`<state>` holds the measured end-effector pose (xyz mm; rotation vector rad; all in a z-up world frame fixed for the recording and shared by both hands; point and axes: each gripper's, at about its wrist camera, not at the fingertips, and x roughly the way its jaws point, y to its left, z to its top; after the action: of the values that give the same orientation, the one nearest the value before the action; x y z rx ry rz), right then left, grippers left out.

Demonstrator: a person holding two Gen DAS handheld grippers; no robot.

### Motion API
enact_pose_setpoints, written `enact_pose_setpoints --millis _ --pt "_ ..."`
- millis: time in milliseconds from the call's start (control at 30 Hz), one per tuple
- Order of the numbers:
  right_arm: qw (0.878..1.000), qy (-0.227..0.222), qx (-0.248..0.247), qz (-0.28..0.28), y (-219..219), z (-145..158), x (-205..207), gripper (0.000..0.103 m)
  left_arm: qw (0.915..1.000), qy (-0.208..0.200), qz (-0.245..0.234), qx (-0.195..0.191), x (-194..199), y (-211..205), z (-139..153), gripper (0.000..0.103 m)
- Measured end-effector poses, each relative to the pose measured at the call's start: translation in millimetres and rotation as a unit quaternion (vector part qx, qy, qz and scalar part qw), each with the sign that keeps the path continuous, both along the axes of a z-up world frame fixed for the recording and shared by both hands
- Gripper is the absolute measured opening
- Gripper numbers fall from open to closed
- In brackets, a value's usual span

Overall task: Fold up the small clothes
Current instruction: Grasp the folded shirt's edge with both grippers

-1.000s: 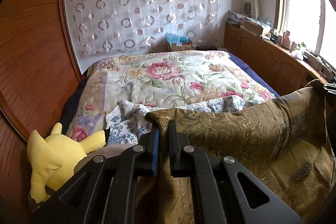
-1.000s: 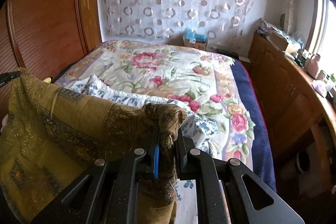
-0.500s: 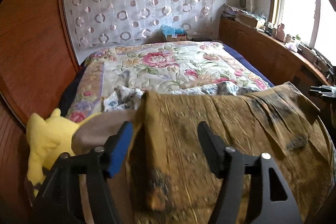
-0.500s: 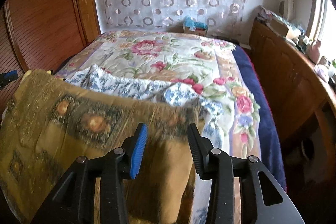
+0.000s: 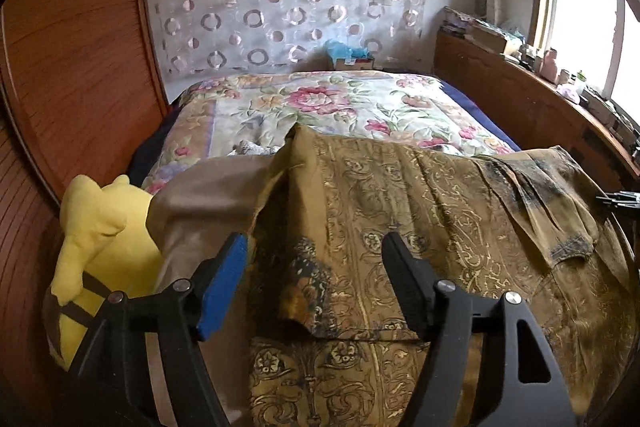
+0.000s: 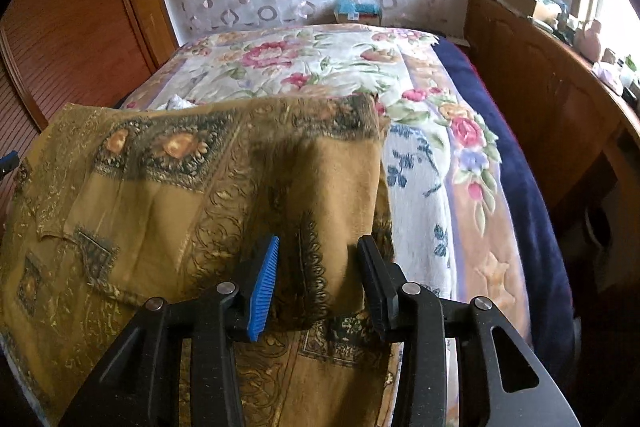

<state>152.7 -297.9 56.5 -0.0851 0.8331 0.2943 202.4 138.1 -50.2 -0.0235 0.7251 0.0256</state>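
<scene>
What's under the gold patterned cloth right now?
The gold cloth lies folded over the floral bedspread; a scrap of white-and-blue fabric peeks out behind its far edge. The rest beneath is covered.

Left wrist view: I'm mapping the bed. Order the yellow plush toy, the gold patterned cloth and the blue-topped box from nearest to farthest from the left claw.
1. Gold patterned cloth, lying between the open left claw fingers.
2. Yellow plush toy, just left.
3. Blue-topped box, far, by the curtain.
</scene>
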Motion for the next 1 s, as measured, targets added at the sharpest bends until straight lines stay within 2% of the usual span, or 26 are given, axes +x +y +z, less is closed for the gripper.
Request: enact_pose_setpoints --millis 167,300,433,533,600,1000 --pt "1.000 -0.005 0.003 -0.005 0 -1 3 0.042 0.9998 0.011 0.015 0.003 -1 1 -4 0.071" --pt "1.000 -0.022 -0.020 0.001 9 -7 -1 0.042 0.9997 0.010 0.012 -0.019 -6 4 -6 0.069" --pt "1.000 -0.024 -0.009 0.000 7 -10 -2 0.044 0.9997 0.013 0.004 -0.021 -8 1 -8 0.048" --pt "1.000 -0.023 0.001 0.000 5 -13 1 0.045 0.9996 0.017 -0.001 -0.022 -6 -1 -10 0.038" --pt "1.000 -0.022 0.002 0.001 4 -15 2 0.045 0.9996 0.019 0.000 -0.021 -3 -1 -11 0.035" --pt "1.000 -0.024 -0.008 0.001 9 -16 2 0.045 0.9987 0.046 0.000 -0.022 10 -5 -25 0.034"
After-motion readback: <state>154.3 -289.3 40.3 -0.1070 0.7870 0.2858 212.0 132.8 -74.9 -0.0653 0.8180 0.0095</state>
